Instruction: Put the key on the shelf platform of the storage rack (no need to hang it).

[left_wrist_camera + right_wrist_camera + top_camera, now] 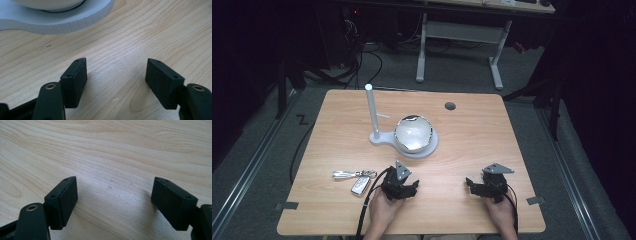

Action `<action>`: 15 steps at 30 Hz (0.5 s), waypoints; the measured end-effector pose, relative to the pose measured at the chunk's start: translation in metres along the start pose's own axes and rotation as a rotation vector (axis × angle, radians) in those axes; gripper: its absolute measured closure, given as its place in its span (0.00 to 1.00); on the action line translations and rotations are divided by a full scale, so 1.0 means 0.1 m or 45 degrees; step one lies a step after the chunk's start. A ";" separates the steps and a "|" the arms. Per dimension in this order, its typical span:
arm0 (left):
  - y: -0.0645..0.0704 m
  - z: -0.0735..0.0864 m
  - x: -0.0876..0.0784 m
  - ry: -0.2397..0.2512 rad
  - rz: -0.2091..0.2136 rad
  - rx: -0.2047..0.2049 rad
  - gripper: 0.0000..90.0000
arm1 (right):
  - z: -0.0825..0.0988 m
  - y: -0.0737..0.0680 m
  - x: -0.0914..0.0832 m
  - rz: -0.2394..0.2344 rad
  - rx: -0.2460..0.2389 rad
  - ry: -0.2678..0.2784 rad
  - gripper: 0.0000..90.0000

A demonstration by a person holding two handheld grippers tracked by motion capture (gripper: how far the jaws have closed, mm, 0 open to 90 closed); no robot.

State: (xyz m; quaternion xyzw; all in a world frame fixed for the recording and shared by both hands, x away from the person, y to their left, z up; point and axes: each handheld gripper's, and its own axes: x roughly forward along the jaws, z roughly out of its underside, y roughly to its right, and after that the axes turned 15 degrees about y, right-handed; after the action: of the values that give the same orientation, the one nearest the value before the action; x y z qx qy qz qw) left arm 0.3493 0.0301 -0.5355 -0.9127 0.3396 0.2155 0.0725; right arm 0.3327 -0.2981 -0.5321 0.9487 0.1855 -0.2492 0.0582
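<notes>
Nothing started yet. Left gripper (pixel 404 186) rests near the table's (pixel 472 145) front edge, jaws wide apart on bare wood, holding nothing. Right gripper (pixel 484 186) likewise, wide open and empty, toward the front right. Keys (pixel 355 179) lie untouched just left of the left gripper. White stand (pixel 384 136) with what looks like a shiny bowl (pixel 413 132) sits mid-table; hanging or moving the keys probably remains.

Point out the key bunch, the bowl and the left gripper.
key bunch (pixel 355 179): high view, on the fob at the ring.
bowl (pixel 413 132): high view, middle of its shiny inside.
left gripper (pixel 116 75): left gripper view, midway between its open jaws' tips, over bare wood.
</notes>
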 end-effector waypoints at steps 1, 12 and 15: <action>0.00 0.00 0.00 0.000 -0.001 -0.001 0.38 | 0.00 0.00 0.00 -0.001 -0.001 0.000 0.24; 0.00 0.00 -0.01 -0.001 -0.004 -0.003 0.37 | 0.00 0.00 0.00 0.000 0.001 -0.001 0.24; 0.00 0.00 -0.01 -0.001 -0.004 -0.005 0.38 | 0.00 0.00 0.00 0.000 0.001 -0.001 0.24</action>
State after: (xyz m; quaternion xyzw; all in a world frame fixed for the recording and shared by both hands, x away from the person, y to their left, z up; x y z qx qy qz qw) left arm 0.3488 0.0306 -0.5354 -0.9133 0.3376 0.2165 0.0711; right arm 0.3327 -0.2981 -0.5319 0.9486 0.1855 -0.2498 0.0579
